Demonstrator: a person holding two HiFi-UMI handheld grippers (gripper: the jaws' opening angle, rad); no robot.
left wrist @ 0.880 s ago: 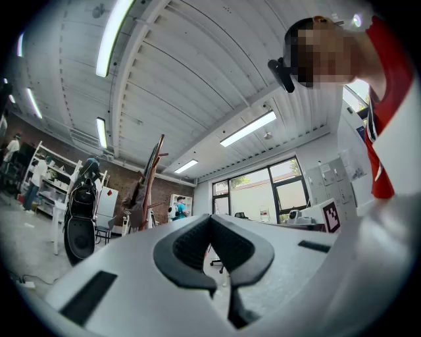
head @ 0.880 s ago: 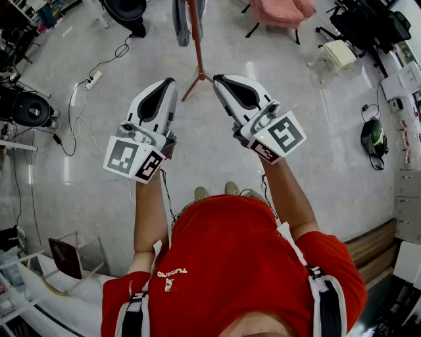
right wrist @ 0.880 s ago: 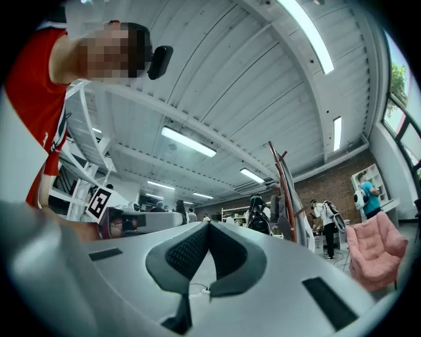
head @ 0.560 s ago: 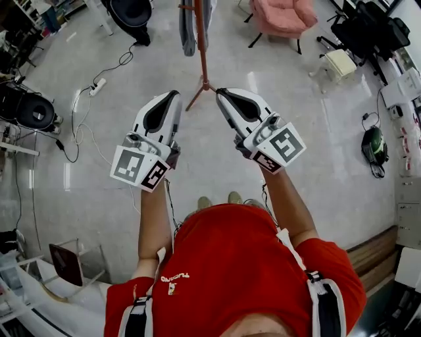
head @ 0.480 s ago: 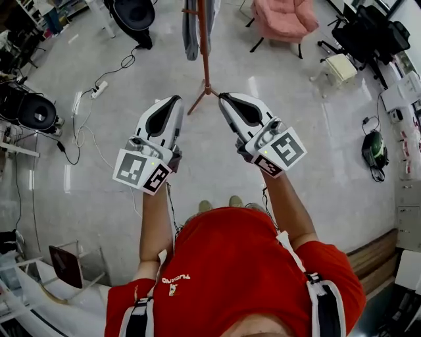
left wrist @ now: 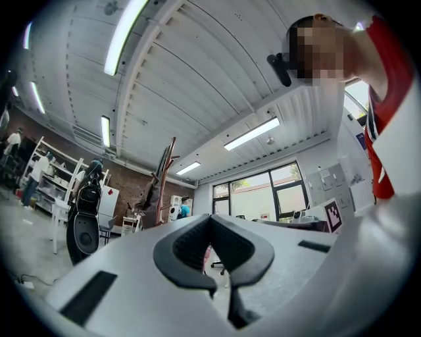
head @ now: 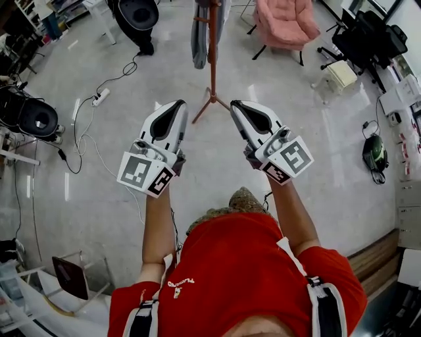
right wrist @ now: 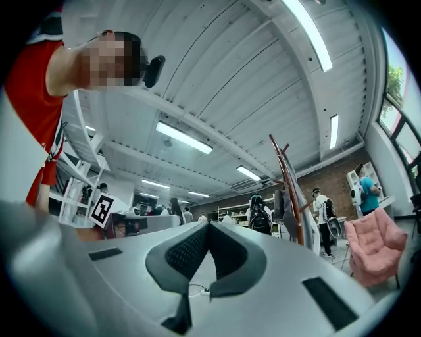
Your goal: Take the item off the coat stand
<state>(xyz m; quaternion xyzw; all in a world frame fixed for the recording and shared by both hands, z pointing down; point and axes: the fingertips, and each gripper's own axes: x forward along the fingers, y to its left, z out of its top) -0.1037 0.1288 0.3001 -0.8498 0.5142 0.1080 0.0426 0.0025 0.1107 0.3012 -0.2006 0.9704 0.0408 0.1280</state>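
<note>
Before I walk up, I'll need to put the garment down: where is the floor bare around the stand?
Bare: the glossy floor right of the red-brown wooden coat stand, bordered by the pink armchair, cream stool and green round object. Crowded: left, with black cables and white power strip.

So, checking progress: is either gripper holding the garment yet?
No, the left gripper and right gripper are shut on nothing, while the garment hangs on the coat stand.
</note>
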